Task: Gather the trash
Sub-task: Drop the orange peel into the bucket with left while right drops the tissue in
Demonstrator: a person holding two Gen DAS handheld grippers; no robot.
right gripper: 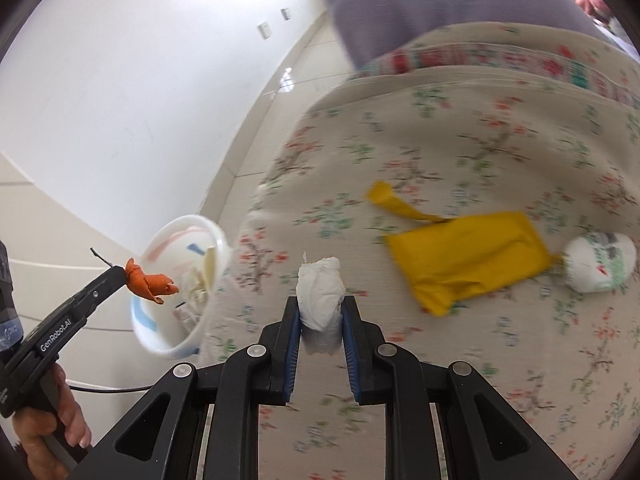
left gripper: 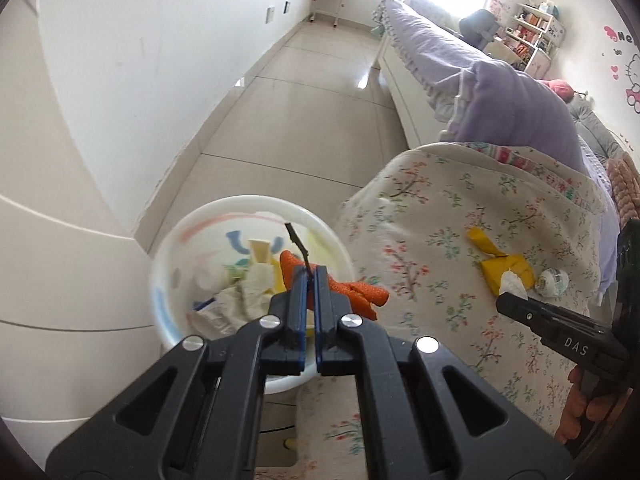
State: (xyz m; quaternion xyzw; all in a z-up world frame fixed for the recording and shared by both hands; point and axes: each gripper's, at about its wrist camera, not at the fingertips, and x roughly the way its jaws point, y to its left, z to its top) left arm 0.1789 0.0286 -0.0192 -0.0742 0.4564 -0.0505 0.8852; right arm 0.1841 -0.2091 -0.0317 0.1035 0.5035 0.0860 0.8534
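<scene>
My left gripper [left gripper: 311, 276] is shut on a crumpled orange scrap [left gripper: 360, 294] with a thin dark stem, held over a white trash bin [left gripper: 172, 248] that holds paper and wrappers. In the right wrist view the same left gripper [right gripper: 120, 272] holds the orange scrap [right gripper: 150, 282] beside the bin [right gripper: 160, 240]. My right gripper [right gripper: 320, 300] is shut on a white tissue wad [right gripper: 320, 284] above the floral bedspread [right gripper: 440, 140]. The right gripper [left gripper: 508, 300] also shows at the right of the left wrist view, with the tissue [left gripper: 514, 282] at its tip.
On the bedspread lie a yellow wrapper [right gripper: 468, 264], a yellow twisted piece [right gripper: 390, 198] and a small white container [right gripper: 600, 262]. A purple pillow [left gripper: 520, 108] lies further up the bed. Tiled floor [left gripper: 304, 120] runs beside the bed, a white wall on the left.
</scene>
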